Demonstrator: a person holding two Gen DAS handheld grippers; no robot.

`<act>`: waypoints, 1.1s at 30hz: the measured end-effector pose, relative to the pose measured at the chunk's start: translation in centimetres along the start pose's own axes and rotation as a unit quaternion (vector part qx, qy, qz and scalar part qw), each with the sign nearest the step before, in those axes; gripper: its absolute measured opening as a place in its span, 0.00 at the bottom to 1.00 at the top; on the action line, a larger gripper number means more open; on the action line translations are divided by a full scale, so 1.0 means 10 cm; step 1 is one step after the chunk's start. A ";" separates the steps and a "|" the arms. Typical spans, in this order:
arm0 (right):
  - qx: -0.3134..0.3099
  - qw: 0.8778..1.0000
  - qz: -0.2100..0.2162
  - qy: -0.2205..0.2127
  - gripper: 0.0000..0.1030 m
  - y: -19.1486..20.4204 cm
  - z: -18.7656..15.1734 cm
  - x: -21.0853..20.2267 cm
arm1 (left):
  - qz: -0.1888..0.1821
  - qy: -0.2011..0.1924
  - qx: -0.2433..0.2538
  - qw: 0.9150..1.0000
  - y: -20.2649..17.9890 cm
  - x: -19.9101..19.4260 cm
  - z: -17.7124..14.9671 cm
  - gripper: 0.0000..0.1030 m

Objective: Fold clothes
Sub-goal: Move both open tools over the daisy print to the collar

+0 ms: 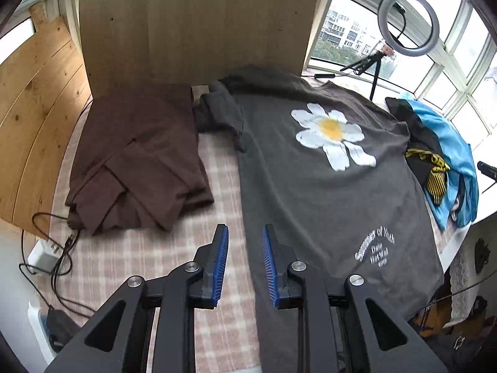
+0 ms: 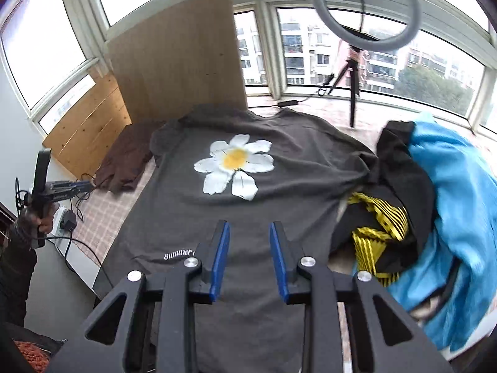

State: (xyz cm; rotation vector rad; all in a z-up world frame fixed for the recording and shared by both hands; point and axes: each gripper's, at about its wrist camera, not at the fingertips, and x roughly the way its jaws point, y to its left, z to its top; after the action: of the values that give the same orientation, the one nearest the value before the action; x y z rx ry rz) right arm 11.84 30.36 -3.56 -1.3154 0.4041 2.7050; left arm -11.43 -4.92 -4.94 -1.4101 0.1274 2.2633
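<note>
1. The grey daisy T-shirt (image 1: 326,171) lies spread flat, print up, on the checked cloth (image 1: 139,264), between a folded brown garment (image 1: 136,155) and a heaped pile (image 2: 435,202).
2. Both the left gripper (image 1: 243,264) and right gripper (image 2: 249,261) hover parted, holding nothing.
3. I judge that pinching matching hem corners evenly would suit.

Grey T-shirt (image 2: 192,211): matt soft cloth, daisy print (image 2: 235,166) looks flat and slightly cracked. Brown garment (image 1: 136,158): matt cloth, thicker folds. Blue garment (image 2: 456,205): cloth with a faint sheen, maybe fleece, blurred. Checked cover (image 1: 130,261) on the table: woven matt fabric. Left tongs (image 1: 243,264) and right tongs (image 2: 249,261): matt black plastic, ribbed blue pads (image 1: 221,264), shiny metal pivots. Boards (image 1: 198,28): wood, smooth veneer; knotty pine panel (image 1: 34,118).
</note>
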 end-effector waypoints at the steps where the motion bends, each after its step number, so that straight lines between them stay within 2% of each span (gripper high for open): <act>1: -0.008 1.000 0.011 0.004 0.26 0.03 0.12 0.17 | 0.001 0.001 -0.011 1.000 0.01 0.07 0.12 0.24; 5: -0.034 0.998 0.051 0.035 0.26 0.21 0.60 0.88 | -0.004 0.004 -0.040 0.999 0.06 0.31 0.51 0.27; 6: -0.042 0.996 0.059 0.045 0.26 0.27 0.71 1.06 | -0.004 0.006 -0.041 0.999 0.07 0.38 0.58 0.30; 8: -0.045 0.995 0.066 0.060 0.26 0.36 0.89 1.41 | -0.006 0.009 -0.042 0.999 0.09 0.52 0.73 0.35; 10: -0.040 0.994 0.069 0.070 0.26 0.42 1.04 1.74 | -0.011 0.013 -0.047 0.999 0.14 0.71 0.85 0.36; 16: 0.001 0.992 0.077 0.103 0.26 0.52 1.27 2.54 | -0.039 0.037 -0.083 0.995 0.42 1.41 1.15 0.36; 22: -0.020 0.988 0.067 0.135 0.26 0.62 1.43 3.09 | -0.056 0.044 -0.112 0.991 0.69 1.98 1.34 0.36; 23: -0.023 0.988 0.066 0.136 0.26 0.62 1.47 3.16 | -0.066 0.036 -0.119 0.990 0.73 2.02 1.36 0.34; 26: -0.030 0.990 0.059 0.128 0.26 0.59 1.59 3.30 | -0.099 0.010 -0.130 0.986 0.79 2.02 1.39 0.11; 27: -0.028 0.990 0.060 0.127 0.26 0.57 1.62 3.33 | -0.111 0.003 -0.131 0.985 0.78 2.00 1.40 0.09; 29: -0.022 0.990 0.062 0.124 0.26 0.51 1.66 3.38 | -0.154 -0.018 -0.096 0.983 0.59 1.84 1.41 0.08; 31: -0.016 0.990 0.064 0.127 0.26 0.44 1.66 3.42 | -0.194 -0.024 -0.003 0.981 0.17 1.62 1.37 0.15; 32: -0.013 0.990 0.060 0.129 0.26 0.40 1.67 3.44 | -0.197 -0.012 0.052 0.979 -0.04 1.54 1.33 0.28; 33: -0.014 0.990 0.055 0.128 0.26 0.37 1.67 3.45 | -0.183 -0.003 0.093 0.979 -0.19 1.49 1.23 0.43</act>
State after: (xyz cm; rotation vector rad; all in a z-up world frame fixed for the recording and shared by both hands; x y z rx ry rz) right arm -22.96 30.82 -20.05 -1.7035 0.4764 2.6428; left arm -26.20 5.66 -11.77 -1.2158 0.0685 1.9010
